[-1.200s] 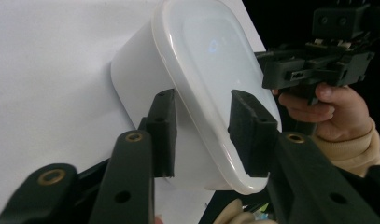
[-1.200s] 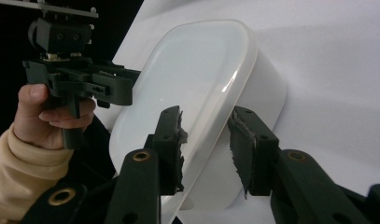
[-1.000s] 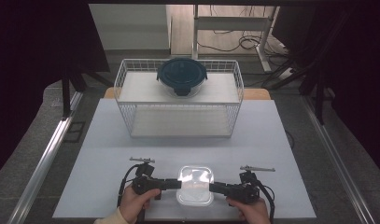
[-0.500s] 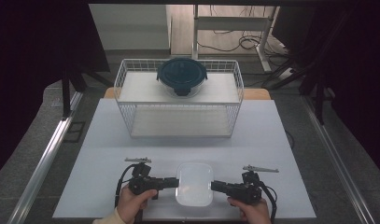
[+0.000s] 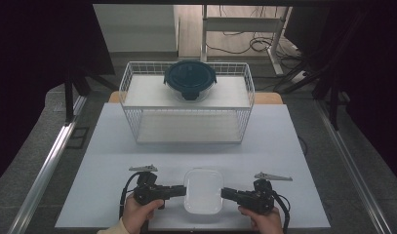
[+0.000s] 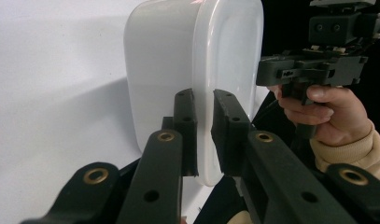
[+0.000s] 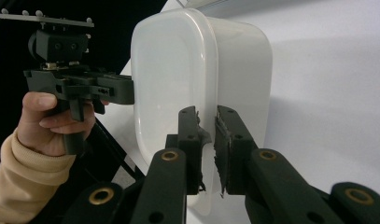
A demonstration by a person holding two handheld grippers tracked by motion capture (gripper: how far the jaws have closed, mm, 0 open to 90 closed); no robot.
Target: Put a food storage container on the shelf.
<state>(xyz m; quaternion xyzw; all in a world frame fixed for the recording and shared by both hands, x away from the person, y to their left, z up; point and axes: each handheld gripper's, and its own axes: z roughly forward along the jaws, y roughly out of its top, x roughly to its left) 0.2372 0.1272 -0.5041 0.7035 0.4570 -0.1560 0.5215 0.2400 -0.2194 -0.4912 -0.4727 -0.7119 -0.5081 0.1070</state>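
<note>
A white, rounded-rectangular plastic container [image 5: 203, 191] sits near the front edge of the table, between my two grippers. My left gripper [image 5: 182, 189] comes in from its left side. In the left gripper view its jaws have just been closing and now pinch the container's [image 6: 178, 60] rim, the left gripper [image 6: 204, 105] being shut on it. From the other side my right gripper [image 5: 224, 193] has closed the same way. The right gripper view shows the right gripper [image 7: 206, 121] clamped on the rim of the container [image 7: 178, 70]. Each hand holds its gripper level.
A white wire basket [image 5: 186, 105] stands at the back middle of the white table [image 5: 113, 156]. On its upper level rests a round bowl with a dark lid [image 5: 189, 79]. A metal rail [image 5: 49, 161] runs along the table's left side.
The bright glare on the container's top has gone. Both grippers stay at its sides, with their tips drawn in against the rim.
</note>
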